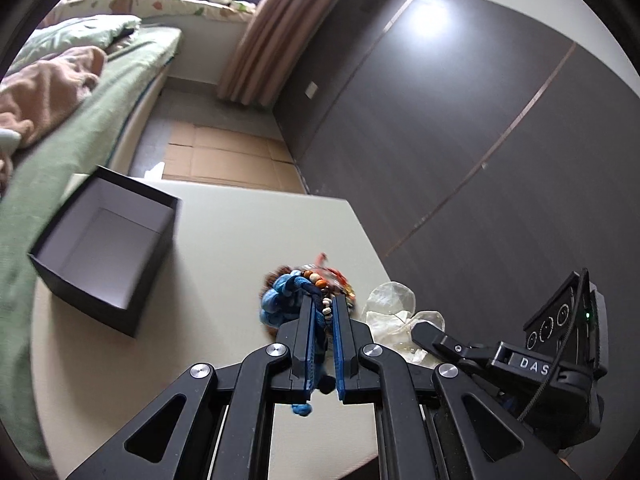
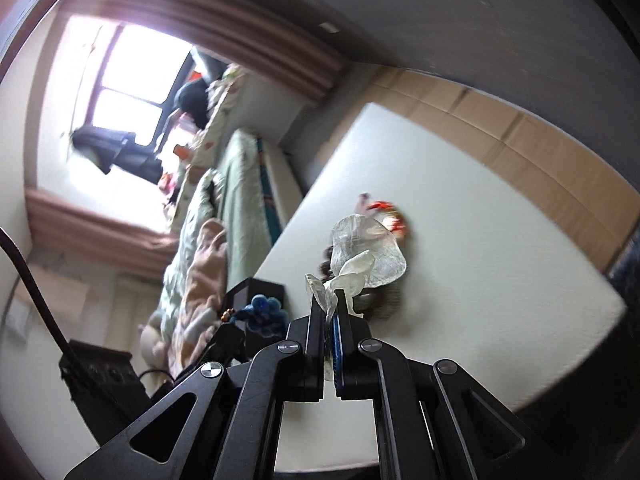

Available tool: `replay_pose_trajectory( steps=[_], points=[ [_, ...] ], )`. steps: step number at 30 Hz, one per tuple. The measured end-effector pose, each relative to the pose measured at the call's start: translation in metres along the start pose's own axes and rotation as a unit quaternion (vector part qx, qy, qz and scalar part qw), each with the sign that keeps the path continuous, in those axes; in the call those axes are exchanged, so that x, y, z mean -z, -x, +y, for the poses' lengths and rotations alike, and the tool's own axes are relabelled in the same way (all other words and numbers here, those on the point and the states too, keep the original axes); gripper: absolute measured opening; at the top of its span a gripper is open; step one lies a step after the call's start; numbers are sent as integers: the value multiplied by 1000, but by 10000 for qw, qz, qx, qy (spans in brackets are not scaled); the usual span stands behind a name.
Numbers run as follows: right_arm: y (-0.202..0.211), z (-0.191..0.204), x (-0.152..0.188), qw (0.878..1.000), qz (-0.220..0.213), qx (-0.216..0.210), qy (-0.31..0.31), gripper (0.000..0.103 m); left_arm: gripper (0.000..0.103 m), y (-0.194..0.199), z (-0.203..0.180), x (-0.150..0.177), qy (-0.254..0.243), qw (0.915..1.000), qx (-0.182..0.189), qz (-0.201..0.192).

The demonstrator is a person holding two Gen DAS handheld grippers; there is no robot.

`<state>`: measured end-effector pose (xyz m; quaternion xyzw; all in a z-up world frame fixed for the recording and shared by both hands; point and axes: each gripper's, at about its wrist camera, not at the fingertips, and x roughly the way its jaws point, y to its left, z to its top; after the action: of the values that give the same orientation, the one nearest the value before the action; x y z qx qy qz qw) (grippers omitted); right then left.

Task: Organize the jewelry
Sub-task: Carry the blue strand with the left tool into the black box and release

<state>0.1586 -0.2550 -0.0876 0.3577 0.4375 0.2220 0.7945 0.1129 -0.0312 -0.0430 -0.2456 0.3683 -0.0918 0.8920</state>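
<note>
Here the left gripper [image 1: 323, 308] clamps the blue beaded cord [image 1: 280, 300]; the open box [image 1: 106, 252] lies toward the table's far-left corner, while the right gripper [image 2: 333, 308] pinches the translucent shell piece [image 2: 366, 256].

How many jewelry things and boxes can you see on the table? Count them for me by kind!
Blue cord necklace, in the left gripper: 1
Clear shell necklace, in the right gripper: 1
Orange and red beads on the table, too blurred to separate: 1 heap
Black box, open: 1
Total: 4
</note>
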Motion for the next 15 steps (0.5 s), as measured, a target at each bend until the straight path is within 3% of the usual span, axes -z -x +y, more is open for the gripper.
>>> replay_pose_trajectory(
  steps=[5,15],
  points=[
    [-20,21,5,9992,133,-151,336,6,8,18,31,-13,223,9993,-189,-215],
    [-82,81,17,9893,614,-856,1010,6,8,56,85,-37,588,9946,-551,-660]
  ],
)
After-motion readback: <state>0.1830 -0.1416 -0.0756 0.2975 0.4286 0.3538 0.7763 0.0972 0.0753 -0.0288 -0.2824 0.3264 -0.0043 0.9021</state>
